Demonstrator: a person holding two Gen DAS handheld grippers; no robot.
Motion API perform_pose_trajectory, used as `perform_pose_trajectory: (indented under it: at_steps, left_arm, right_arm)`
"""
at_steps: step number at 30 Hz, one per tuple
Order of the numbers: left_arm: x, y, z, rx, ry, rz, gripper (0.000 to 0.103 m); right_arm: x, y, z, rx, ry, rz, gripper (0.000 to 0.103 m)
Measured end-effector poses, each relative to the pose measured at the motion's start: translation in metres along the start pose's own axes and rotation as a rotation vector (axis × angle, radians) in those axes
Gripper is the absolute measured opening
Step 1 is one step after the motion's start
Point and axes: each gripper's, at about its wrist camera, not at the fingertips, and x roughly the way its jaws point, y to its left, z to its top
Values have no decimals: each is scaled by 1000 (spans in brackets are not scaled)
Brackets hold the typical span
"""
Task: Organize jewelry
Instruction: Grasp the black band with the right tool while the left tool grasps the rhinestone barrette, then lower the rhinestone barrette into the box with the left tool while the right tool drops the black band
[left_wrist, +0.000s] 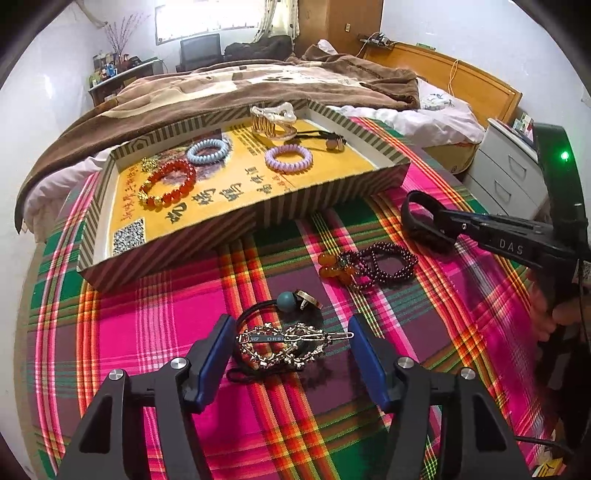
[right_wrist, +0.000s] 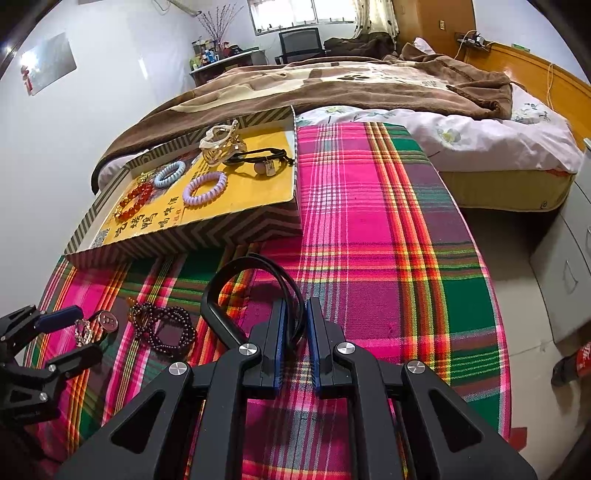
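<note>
A silver openwork hair clip (left_wrist: 273, 339) lies on a black hair tie with a teal bead (left_wrist: 286, 298) on the plaid cloth. My left gripper (left_wrist: 291, 347) is open, its blue pads on either side of the clip's ends; it also shows in the right wrist view (right_wrist: 79, 336). My right gripper (right_wrist: 296, 317) is shut on a black band (right_wrist: 214, 295), whose loop sticks out ahead of the pads. From the left wrist view, the right gripper (left_wrist: 441, 221) holds that band (left_wrist: 410, 218) just right of the striped box (left_wrist: 258, 221). A dark bead bracelet (left_wrist: 380, 264) with amber beads lies between the grippers.
The box (right_wrist: 192, 236) holds a red bead bracelet (left_wrist: 171, 182), blue (left_wrist: 207, 151) and purple (left_wrist: 289, 158) spiral ties, a claw clip (left_wrist: 273, 118) and a black tie. A bed with a brown blanket (left_wrist: 258, 85) lies behind it. White drawers (left_wrist: 506, 170) stand on the right.
</note>
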Motion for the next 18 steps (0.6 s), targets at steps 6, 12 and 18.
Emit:
perform_pose_trajectory:
  at_steps: [6,12,18]
  left_arm:
    - [-13,1,1,-5,-26,0,63]
    - [-31,5,4,-19,-63,8,63]
    - [-48,11,13,-22,-95,18,63]
  right_arm:
    - [-10,4,1,-2,-21,3,12]
    - [-25,11,5,-16,-51,5,11]
    - [-42,16,14,-22,-88,5,11]
